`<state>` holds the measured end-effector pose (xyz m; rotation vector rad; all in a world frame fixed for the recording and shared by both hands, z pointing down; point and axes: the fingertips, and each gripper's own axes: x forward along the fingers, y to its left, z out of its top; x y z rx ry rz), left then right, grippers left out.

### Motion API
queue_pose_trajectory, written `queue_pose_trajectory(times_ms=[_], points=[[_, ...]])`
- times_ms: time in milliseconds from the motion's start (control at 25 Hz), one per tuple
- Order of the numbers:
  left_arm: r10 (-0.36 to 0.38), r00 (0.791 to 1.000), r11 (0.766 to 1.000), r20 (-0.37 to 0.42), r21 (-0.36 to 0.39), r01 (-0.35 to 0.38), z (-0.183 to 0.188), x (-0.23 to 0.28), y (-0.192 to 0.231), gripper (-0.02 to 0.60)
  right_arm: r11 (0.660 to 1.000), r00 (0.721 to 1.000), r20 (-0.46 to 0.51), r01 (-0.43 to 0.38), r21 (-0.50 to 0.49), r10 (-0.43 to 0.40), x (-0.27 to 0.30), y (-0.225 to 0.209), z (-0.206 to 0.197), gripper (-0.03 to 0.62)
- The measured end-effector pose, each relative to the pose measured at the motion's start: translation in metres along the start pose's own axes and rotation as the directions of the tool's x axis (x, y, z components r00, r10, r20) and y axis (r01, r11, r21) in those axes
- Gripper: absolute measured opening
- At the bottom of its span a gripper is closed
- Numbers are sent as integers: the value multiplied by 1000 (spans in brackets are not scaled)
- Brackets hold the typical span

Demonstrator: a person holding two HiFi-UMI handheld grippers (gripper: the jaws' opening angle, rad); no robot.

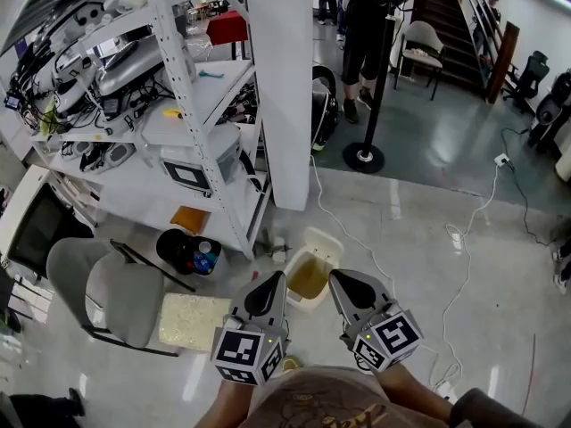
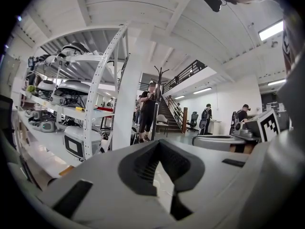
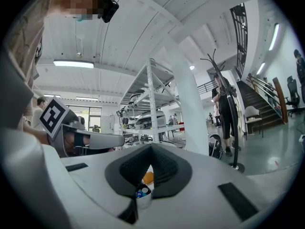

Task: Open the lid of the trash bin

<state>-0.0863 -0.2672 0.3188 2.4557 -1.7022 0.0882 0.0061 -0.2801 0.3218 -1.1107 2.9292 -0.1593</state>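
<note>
A small cream trash bin (image 1: 306, 294) stands on the floor just beyond my grippers. Its lid (image 1: 324, 242) is tipped up at the far side, and a yellowish inside shows. My left gripper (image 1: 268, 283) hangs above the bin's left edge with its jaws shut and nothing in them. My right gripper (image 1: 344, 282) hovers beside the bin's right edge, also shut and empty. Neither touches the bin. In the left gripper view the left gripper (image 2: 159, 146) points at the room, not the bin. The right gripper (image 3: 151, 148) likewise looks out at the shelves.
White shelving (image 1: 192, 105) with gear and a white pillar (image 1: 285, 78) stand behind the bin. A black bin of bottles (image 1: 189, 251), a grey chair (image 1: 111, 292) and a pale slab (image 1: 192, 319) lie left. A white cable (image 1: 357, 230) runs across the floor. A person (image 1: 361, 34) stands by a black stand (image 1: 363, 157).
</note>
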Motion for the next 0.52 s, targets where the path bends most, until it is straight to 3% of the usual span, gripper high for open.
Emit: queue_pose_trajectory(times_ms=[520], points=[[12, 1000, 1000, -14, -17, -13, -8, -10, -5, -3, 1000, 1000, 1, -29, 3, 29, -3, 11, -2, 23]])
